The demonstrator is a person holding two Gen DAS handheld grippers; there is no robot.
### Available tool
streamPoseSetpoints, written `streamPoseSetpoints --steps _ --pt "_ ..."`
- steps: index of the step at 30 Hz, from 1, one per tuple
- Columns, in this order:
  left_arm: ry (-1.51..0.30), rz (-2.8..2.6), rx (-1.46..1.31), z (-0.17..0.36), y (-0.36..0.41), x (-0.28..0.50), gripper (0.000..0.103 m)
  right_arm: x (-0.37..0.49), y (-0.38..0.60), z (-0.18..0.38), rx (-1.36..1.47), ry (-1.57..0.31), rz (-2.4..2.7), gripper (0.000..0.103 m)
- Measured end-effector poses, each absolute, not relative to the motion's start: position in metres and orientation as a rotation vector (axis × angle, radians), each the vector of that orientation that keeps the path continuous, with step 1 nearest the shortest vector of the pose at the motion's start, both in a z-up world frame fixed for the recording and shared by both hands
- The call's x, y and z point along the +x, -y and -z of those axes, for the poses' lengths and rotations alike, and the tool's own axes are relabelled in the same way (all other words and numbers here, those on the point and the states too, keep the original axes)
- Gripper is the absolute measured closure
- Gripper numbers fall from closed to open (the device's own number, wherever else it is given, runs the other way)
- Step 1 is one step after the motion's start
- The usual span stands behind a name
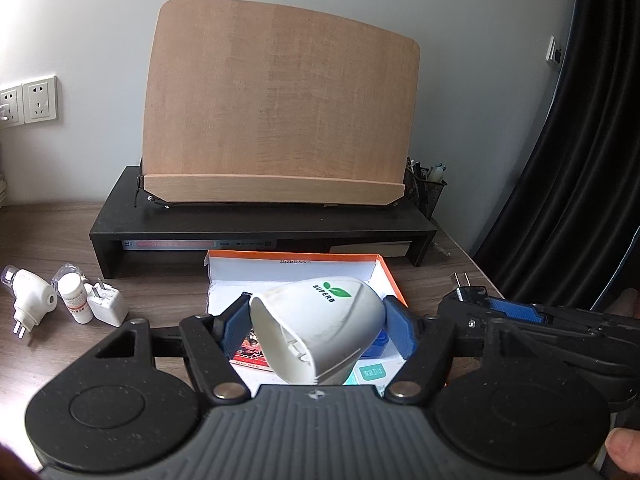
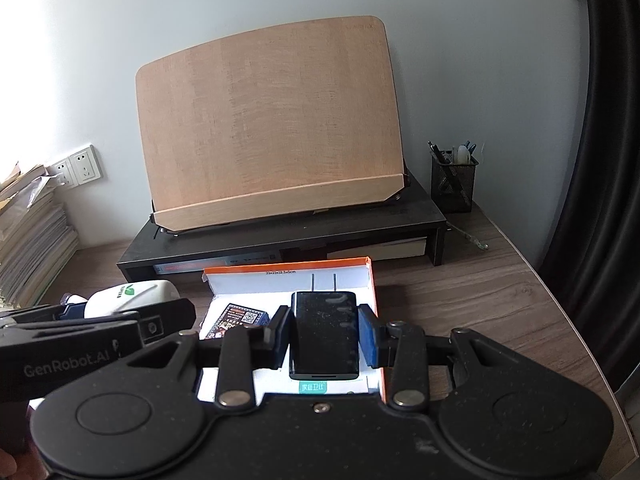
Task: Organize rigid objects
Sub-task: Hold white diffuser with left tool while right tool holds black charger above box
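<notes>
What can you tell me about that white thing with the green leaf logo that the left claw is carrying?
The white plug-in device looks like smooth, slightly scuffed plastic, rounded and tapering, with "SUPERB" and green leaves printed on top. Its wide open end faces the camera, showing a recess inside. It lies tilted, clamped between the left gripper and its blue pads, above the open orange-edged box. Nothing else visibly touches it.

Colours only: cup (image 1: 320, 332) white w/ green leaf logo + black text. Charger (image 2: 324, 334) glossy black. Box (image 1: 390, 276) orange outside, white inside. Gripper pads (image 1: 400, 328) blue, bodies black. Stand board (image 1: 276, 100) light wood grain; riser (image 1: 260, 224) black. Desk (image 2: 460, 304) brown woodgrain. Small plugs (image 1: 106, 304) white.
</notes>
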State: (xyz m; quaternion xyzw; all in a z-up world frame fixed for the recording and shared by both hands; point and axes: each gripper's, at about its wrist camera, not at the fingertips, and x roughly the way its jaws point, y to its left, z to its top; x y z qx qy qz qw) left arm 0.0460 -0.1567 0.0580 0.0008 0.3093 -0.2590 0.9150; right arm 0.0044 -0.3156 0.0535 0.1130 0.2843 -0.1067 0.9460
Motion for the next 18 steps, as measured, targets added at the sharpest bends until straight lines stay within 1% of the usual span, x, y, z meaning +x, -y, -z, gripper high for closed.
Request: streamPoseSetpoints --steps 18 --pt "-0.65 0.539 0.014 -0.05 0.17 0.064 0.032 0.025 0.332 -0.046 0.221 -0.595 0.214 0.059"
